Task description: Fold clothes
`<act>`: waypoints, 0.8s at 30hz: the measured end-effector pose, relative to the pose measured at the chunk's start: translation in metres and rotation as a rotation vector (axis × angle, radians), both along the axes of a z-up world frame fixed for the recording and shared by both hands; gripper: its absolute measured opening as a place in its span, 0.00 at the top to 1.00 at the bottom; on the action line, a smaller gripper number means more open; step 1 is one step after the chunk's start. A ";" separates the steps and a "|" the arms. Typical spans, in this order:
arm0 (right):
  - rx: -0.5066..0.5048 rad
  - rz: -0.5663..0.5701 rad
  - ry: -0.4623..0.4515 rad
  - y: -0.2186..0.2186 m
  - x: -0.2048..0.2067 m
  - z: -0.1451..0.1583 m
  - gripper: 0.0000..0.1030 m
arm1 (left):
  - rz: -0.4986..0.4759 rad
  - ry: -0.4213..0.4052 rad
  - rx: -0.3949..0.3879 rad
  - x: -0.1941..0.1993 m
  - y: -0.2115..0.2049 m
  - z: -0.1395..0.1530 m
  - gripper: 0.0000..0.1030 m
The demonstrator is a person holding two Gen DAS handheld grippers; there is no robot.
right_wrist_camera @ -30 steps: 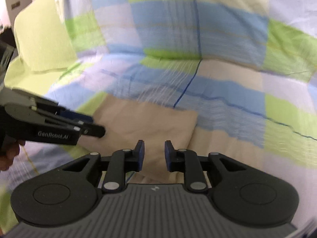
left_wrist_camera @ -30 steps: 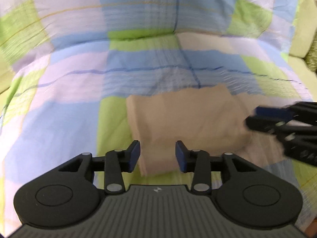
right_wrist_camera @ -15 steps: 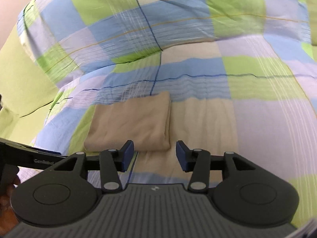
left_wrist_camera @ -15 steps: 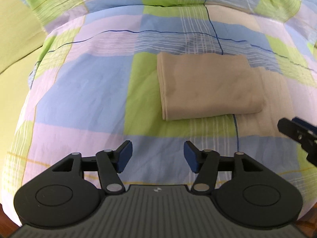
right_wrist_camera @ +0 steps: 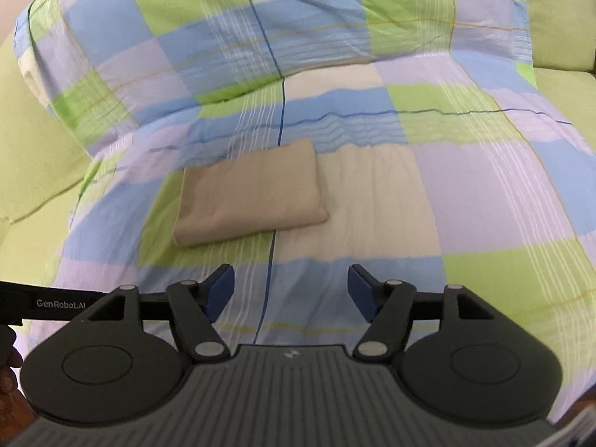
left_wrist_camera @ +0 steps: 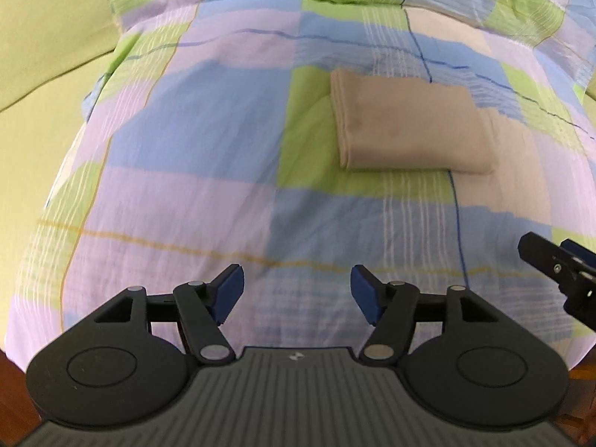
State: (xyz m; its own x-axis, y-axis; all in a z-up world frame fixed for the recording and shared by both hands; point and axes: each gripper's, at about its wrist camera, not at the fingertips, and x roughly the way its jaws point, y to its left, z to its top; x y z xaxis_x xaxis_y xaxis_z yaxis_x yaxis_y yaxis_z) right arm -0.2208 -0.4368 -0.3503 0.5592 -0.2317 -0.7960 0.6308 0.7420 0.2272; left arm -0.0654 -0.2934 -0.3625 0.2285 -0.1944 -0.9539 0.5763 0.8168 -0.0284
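A beige garment (left_wrist_camera: 409, 126) lies folded into a neat rectangle on the checked quilt (left_wrist_camera: 186, 141); the right wrist view shows the same folded garment (right_wrist_camera: 249, 193) left of centre. My left gripper (left_wrist_camera: 296, 292) hovers well short of it, jaws still opening, nothing between its blue pads. My right gripper (right_wrist_camera: 290, 287) also hangs back from the cloth, its jaws opening and bare. The right gripper's tip (left_wrist_camera: 555, 264) shows at the right edge of the left wrist view, and the left gripper's side (right_wrist_camera: 52, 303) at the left edge of the right wrist view.
The quilt (right_wrist_camera: 447, 186) in blue, green and lilac squares covers a yellow-green sofa (left_wrist_camera: 41, 29). Its backrest rises behind (right_wrist_camera: 335, 11). A hand (right_wrist_camera: 7, 372) shows at the lower left. Brown floor (left_wrist_camera: 11, 402) lies below the quilt's front edge.
Both grippers have pulled back and up from the folded garment, which stays lying on the quilt. Their jaws have widened, and the right gripper has rolled.
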 end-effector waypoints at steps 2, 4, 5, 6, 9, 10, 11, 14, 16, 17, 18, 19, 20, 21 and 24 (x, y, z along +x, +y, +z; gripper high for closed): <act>-0.006 0.005 0.002 0.004 0.000 0.002 0.27 | 0.008 0.009 0.005 -0.003 0.004 -0.001 0.36; -0.012 0.012 0.001 0.007 -0.001 0.004 0.25 | 0.007 0.011 0.007 -0.006 0.005 -0.002 0.36; -0.013 0.015 0.000 0.007 -0.001 0.005 0.25 | 0.005 0.010 0.010 -0.007 0.004 -0.002 0.36; -0.015 0.016 0.000 0.008 -0.001 0.006 0.24 | 0.004 0.009 0.012 -0.008 0.003 -0.001 0.36; -0.016 0.015 0.015 0.007 -0.001 0.009 0.23 | 0.001 0.010 0.006 -0.010 0.002 0.001 0.36; -0.016 0.013 0.026 0.007 0.000 0.009 0.22 | -0.001 0.009 0.003 -0.011 0.002 0.002 0.36; -0.016 0.011 0.037 0.006 0.000 0.010 0.20 | -0.003 0.003 -0.001 -0.012 0.002 0.004 0.34; -0.022 0.001 0.093 0.004 0.006 0.010 0.18 | 0.009 -0.008 -0.003 -0.012 0.007 0.005 0.32; -0.027 0.002 0.124 0.005 0.010 0.010 0.17 | 0.020 -0.001 -0.003 -0.011 0.011 0.004 0.32; -0.029 0.003 0.137 0.005 0.013 0.009 0.16 | 0.022 0.002 0.000 -0.010 0.012 0.004 0.32; -0.031 0.004 0.150 0.005 0.015 0.009 0.16 | 0.022 0.003 0.001 -0.011 0.013 0.003 0.32; -0.034 0.003 0.158 0.005 0.017 0.008 0.16 | 0.020 0.003 0.000 -0.011 0.013 0.002 0.32; -0.036 0.002 0.166 0.006 0.019 0.008 0.15 | 0.016 0.003 0.000 -0.011 0.013 0.001 0.32; -0.038 0.001 0.172 0.006 0.021 0.008 0.15 | 0.012 0.005 0.002 -0.011 0.013 0.000 0.32; -0.037 0.000 0.179 0.006 0.024 0.004 0.13 | -0.001 0.009 0.004 -0.013 0.010 -0.003 0.32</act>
